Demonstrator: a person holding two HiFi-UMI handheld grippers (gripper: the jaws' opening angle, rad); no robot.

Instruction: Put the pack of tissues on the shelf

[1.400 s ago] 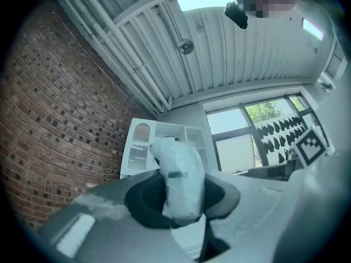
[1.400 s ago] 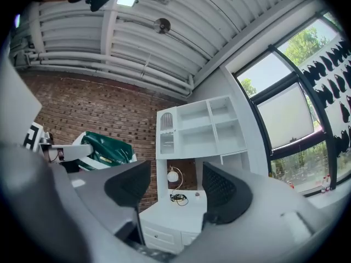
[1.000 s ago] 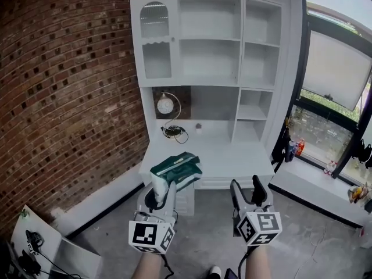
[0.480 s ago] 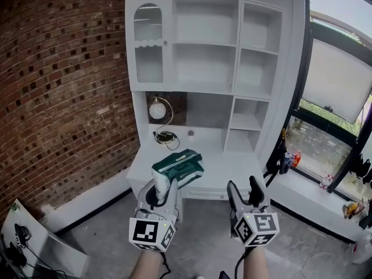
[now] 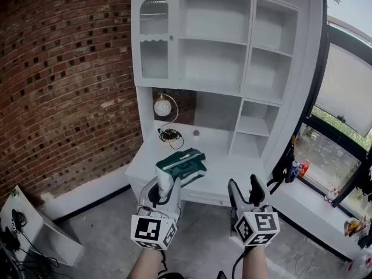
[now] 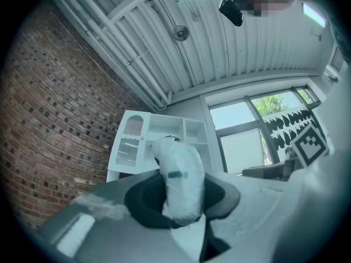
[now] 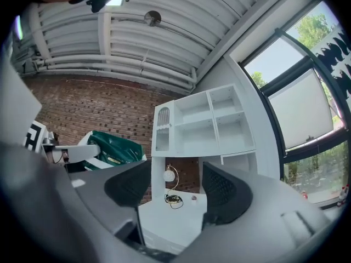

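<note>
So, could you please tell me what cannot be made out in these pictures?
- Print on pack: too small in head view; left gripper view shows only its white end.
- Desk front: head view, hidden behind the pack and left gripper.
- Behind the arched door: head view, ribbed pane blurs it.
- Small thing by the cable: too small to name.

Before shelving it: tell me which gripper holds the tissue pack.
The left gripper, clamped on the green-and-white pack of tissues; the right gripper is open and empty.
</note>
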